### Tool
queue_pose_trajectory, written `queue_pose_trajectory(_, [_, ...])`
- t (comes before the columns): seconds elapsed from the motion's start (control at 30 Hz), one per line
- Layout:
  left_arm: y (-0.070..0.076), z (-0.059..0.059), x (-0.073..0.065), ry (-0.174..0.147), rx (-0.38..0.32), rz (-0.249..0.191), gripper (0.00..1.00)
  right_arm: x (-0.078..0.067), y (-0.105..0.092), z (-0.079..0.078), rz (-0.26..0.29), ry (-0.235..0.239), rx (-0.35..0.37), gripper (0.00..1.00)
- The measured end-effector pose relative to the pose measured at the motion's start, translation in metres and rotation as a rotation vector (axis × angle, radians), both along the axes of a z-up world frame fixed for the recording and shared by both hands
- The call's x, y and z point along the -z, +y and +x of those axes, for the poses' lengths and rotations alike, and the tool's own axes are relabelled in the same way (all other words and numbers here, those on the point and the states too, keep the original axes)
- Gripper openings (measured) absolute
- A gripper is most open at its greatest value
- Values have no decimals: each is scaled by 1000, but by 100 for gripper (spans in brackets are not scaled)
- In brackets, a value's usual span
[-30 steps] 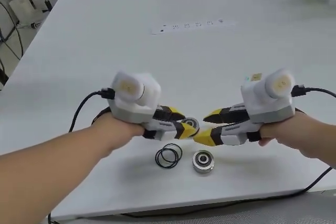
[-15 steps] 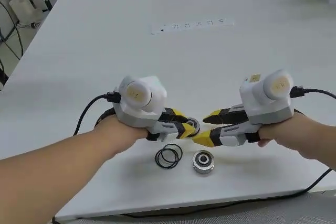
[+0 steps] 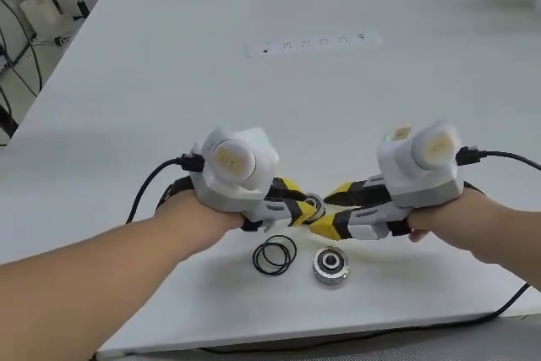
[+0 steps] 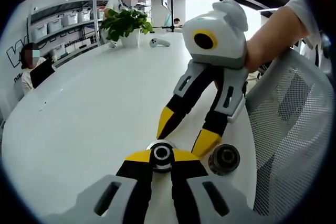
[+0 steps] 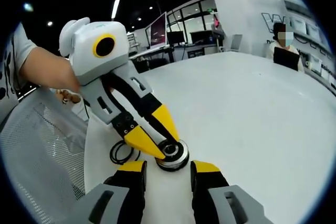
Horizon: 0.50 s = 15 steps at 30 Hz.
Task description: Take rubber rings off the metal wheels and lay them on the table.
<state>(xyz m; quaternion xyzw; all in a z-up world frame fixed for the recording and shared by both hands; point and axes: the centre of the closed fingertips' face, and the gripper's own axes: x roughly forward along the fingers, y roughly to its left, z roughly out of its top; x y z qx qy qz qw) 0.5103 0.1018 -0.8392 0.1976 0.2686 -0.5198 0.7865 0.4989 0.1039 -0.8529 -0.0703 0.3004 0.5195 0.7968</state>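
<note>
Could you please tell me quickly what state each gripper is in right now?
Left gripper: shut on a metal wheel.
Right gripper: open, holding nothing, its fingers close to that wheel.

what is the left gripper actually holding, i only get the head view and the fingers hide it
observer: the left gripper view shows the left gripper shut on a metal wheel, held by its rim.
operator: is the right one closed on it too
observer: no. In the right gripper view the right gripper is open, its fingers apart, with the wheel at the gap between their tips.
</note>
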Motion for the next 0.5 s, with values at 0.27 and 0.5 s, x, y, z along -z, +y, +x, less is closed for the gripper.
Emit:
queue_pose_trajectory(0.27, [-1, 0, 0, 2, -5, -1, 7, 1, 2, 4, -14, -22, 6, 24])
queue_pose_trajectory(0.5, [0, 0, 0, 4, -6, -2, 7, 4, 0, 2, -41, -45, -8, 22])
